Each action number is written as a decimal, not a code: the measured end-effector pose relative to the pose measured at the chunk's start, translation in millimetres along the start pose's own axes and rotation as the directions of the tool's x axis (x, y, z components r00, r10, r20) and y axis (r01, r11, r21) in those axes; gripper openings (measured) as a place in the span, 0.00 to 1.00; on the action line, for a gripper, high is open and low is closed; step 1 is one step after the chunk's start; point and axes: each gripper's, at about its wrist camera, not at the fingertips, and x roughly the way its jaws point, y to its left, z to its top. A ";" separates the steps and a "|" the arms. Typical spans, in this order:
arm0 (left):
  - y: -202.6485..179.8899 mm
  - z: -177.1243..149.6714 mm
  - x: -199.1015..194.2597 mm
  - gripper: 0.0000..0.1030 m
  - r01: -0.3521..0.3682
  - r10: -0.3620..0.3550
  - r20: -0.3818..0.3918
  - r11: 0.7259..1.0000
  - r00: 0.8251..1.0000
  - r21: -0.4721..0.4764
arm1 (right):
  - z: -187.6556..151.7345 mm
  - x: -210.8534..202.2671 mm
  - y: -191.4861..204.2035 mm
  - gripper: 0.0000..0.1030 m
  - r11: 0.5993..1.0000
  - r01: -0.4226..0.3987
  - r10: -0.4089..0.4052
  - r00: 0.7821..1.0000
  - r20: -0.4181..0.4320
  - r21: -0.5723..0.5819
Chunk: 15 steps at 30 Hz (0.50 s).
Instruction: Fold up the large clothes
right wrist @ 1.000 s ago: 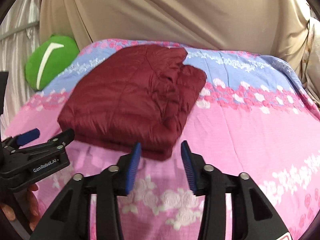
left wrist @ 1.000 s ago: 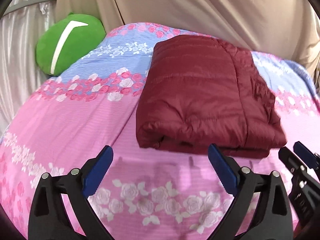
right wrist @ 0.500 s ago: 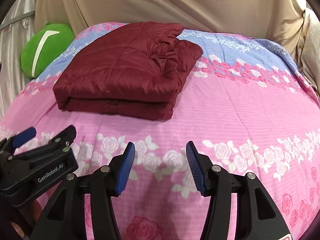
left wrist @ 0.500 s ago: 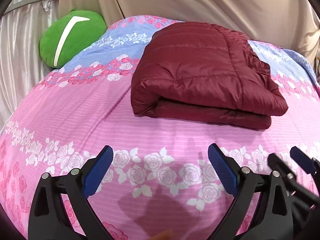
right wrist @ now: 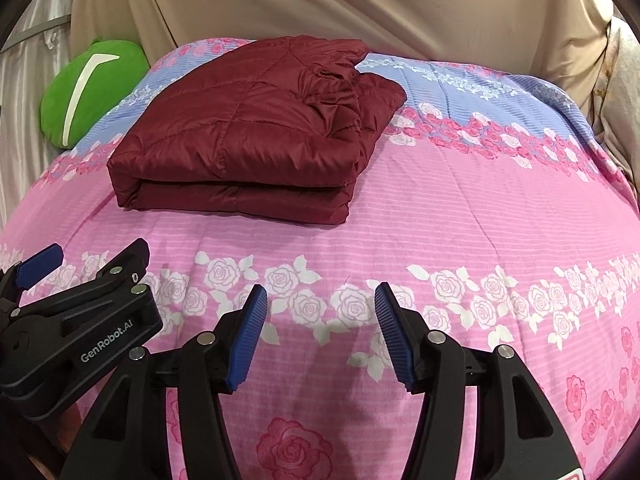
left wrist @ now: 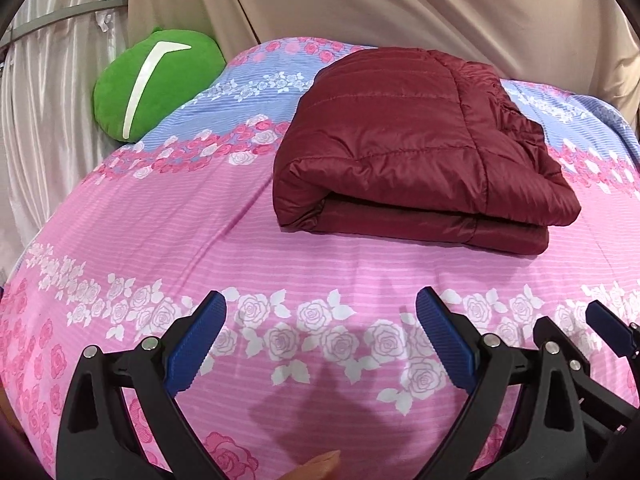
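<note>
A dark red quilted jacket (left wrist: 416,148) lies folded in a flat stack on the pink and blue flowered bedspread (left wrist: 200,216). It also shows in the right wrist view (right wrist: 256,136). My left gripper (left wrist: 320,320) is open and empty, well in front of the jacket, above the white rose band. My right gripper (right wrist: 318,312) is open and empty, also in front of the jacket. The left gripper (right wrist: 60,268) shows at the left of the right wrist view. The right gripper (left wrist: 572,328) shows at the right edge of the left wrist view.
A green round cushion (left wrist: 156,84) with a white stripe sits at the bed's far left corner. A beige curtain (left wrist: 400,0) hangs behind the bed. Pale silvery drapes (left wrist: 48,80) hang on the left. The bedspread (right wrist: 500,200) stretches right of the jacket.
Both grippers have drawn back from the folded jacket toward the bed's near edge. The right gripper's jaws have opened wider. The jacket has stayed in place.
</note>
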 end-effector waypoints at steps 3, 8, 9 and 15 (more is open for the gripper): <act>-0.2 -0.3 0.8 0.91 -0.011 0.011 -0.005 1.000 1.000 0.001 | -0.3 0.4 1.7 0.54 1.000 0.008 -0.008 1.000 -0.002 -0.008; -0.6 -0.4 1.3 0.91 -0.013 0.013 -0.010 1.000 1.000 0.002 | -0.1 1.6 1.9 0.54 1.000 0.009 -0.009 1.000 -0.008 -0.007; -0.6 -0.5 1.5 0.91 -0.013 0.013 -0.012 1.000 1.000 0.002 | -0.2 1.9 2.0 0.54 1.000 0.010 -0.010 1.000 -0.010 -0.007; -0.2 -0.7 2.0 0.91 -0.014 0.014 -0.013 1.000 1.000 0.001 | -0.1 2.3 3.0 0.54 1.000 0.011 -0.011 1.000 -0.011 -0.007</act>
